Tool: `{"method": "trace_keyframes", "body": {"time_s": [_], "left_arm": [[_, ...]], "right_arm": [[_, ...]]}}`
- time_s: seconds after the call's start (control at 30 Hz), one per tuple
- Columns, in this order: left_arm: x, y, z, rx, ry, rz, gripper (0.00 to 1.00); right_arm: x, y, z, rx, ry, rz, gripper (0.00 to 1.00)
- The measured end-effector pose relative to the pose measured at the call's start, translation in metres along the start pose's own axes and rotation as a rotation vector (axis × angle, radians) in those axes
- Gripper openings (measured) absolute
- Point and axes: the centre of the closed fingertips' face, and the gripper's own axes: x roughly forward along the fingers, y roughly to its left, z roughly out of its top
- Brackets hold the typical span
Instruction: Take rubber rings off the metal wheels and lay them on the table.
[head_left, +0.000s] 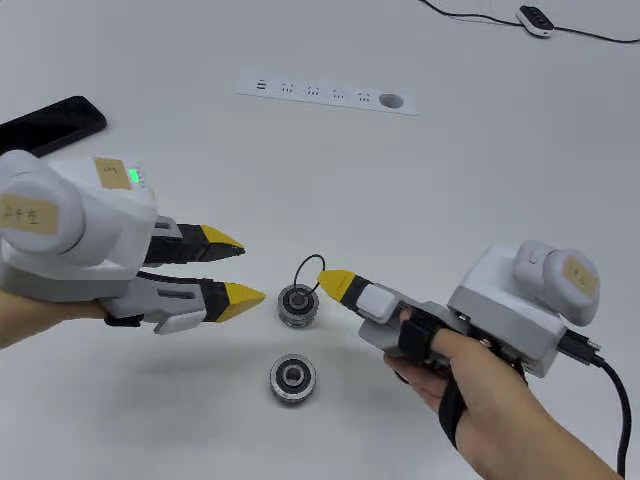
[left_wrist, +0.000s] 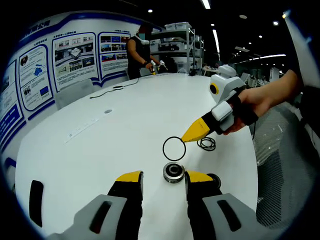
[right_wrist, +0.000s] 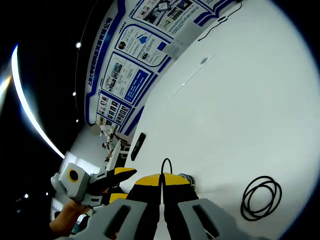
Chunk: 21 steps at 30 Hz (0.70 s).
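2 metal wheels lie flat on the white table (head_left: 450, 150), well apart from each other. In the head view the upper wheel (head_left: 297, 305) sits between the 2 grippers and the lower wheel (head_left: 292, 378) lies closer to the person.

The left gripper (head_left: 250, 270) is held low on the left with its yellow-tipped jaws spread and nothing between them. In the left gripper view the upper wheel lies just ahead of the gap between those jaws, not touched by either.

The right gripper (head_left: 337, 284) comes in from the right, its jaws pressed together on 1 thin black rubber ring (left_wrist: 163, 148). The ring hangs as an open loop off the jaw tips, above and just beside the upper wheel. I cannot tell whether the ring touches that wheel.

A small pile of loose rings (left_wrist: 206, 144) lies on the table near the right gripper, on the side away from the left gripper.

Farther off on the table are a black phone (head_left: 50, 125) at the left and a white power strip (head_left: 325, 92) set flat toward the far side. In the left gripper view, 1 person (left_wrist: 137, 52) stands at the far end of the table.
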Motion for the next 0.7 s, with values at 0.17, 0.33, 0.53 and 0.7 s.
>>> {"method": "trace_keyframes", "body": {"time_s": [0.17, 0.33, 0.53, 0.7], "left_arm": [[-0.012, -0.001, 0.010, -0.005, -0.036, 0.025, 0.44], [-0.023, -0.007, 0.022, -0.029, -0.092, 0.033, 0.49], [-0.036, -0.010, 0.028, -0.023, -0.113, 0.048, 0.57], [-0.048, -0.005, 0.029, -0.040, -0.129, 0.083, 0.60]], "right_arm": [[-0.024, -0.015, 0.013, 0.027, -0.056, -0.044, 0.02], [-0.045, -0.036, 0.012, 0.095, -0.093, -0.085, 0.02], [-0.067, -0.061, -0.002, 0.199, -0.125, -0.134, 0.02], [-0.076, -0.074, -0.009, 0.235, -0.133, -0.168, 0.02]]}}
